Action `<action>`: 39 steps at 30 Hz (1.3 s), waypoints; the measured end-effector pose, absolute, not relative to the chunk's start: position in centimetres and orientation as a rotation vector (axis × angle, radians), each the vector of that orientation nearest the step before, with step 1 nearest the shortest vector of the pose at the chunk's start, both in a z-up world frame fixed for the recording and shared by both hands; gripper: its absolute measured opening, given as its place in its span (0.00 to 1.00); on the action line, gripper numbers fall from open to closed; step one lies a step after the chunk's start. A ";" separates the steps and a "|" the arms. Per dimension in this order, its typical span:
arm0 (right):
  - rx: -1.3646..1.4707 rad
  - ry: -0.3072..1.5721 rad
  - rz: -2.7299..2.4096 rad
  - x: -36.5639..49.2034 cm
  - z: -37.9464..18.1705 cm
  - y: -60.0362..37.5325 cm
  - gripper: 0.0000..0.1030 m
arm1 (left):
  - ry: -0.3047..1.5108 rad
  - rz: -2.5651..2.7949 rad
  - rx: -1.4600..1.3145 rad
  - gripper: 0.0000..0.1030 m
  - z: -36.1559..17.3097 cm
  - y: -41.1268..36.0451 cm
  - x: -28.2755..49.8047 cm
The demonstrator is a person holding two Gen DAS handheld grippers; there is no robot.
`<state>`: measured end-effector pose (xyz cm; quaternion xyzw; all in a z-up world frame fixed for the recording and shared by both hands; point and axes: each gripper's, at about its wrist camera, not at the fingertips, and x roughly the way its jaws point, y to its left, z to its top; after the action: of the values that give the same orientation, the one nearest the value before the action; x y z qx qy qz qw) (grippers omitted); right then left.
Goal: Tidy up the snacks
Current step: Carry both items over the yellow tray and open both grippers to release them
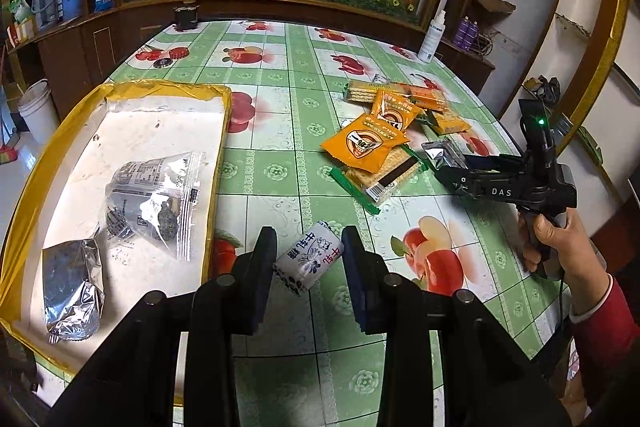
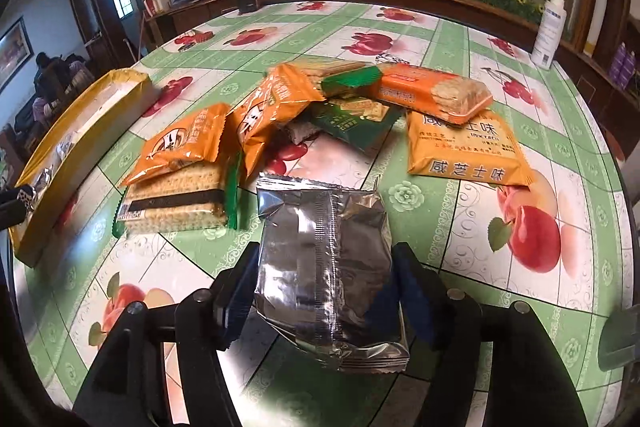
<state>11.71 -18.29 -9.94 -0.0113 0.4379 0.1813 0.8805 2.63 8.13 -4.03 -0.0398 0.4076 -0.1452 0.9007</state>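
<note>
My left gripper [image 1: 309,255] holds a small white milk candy [image 1: 308,259] between its pads, just right of the yellow-rimmed tray [image 1: 222,131]. The tray holds a clear packet with dark contents [image 1: 156,203] and a silver foil packet [image 1: 72,291]. My right gripper [image 2: 326,267] is shut on a silver foil snack pack [image 2: 324,267], held above the table; it also shows in the left wrist view [image 1: 444,157]. A pile of orange packs [image 2: 188,143], cracker sleeves [image 2: 180,203] and a green pack [image 2: 356,123] lies just beyond it.
The table has a green fruit-print cloth [image 2: 460,219]. A white spray bottle [image 2: 550,31] stands at the far right edge. Bottle caps [image 1: 178,54] lie far left. A wooden cabinet with plants runs along the back.
</note>
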 end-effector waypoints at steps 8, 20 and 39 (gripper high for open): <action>-0.037 0.938 0.380 12.3 -9.8 -18.1 0.59 | 0.834 -0.279 -0.086 0.30 -3.8 8.6 2.4; 0.119 0.742 0.549 7.3 -3.0 -14.4 0.58 | 0.788 -0.087 -0.069 0.30 -2.9 11.7 2.0; 0.226 0.769 0.921 6.5 -1.7 1.7 0.58 | 0.769 0.174 -0.095 0.30 -3.6 19.7 1.3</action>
<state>6.49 1.70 -1.65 0.1060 0.3610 0.4325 0.8194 1.29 19.68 -3.58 -0.0465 0.3747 0.0845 0.9221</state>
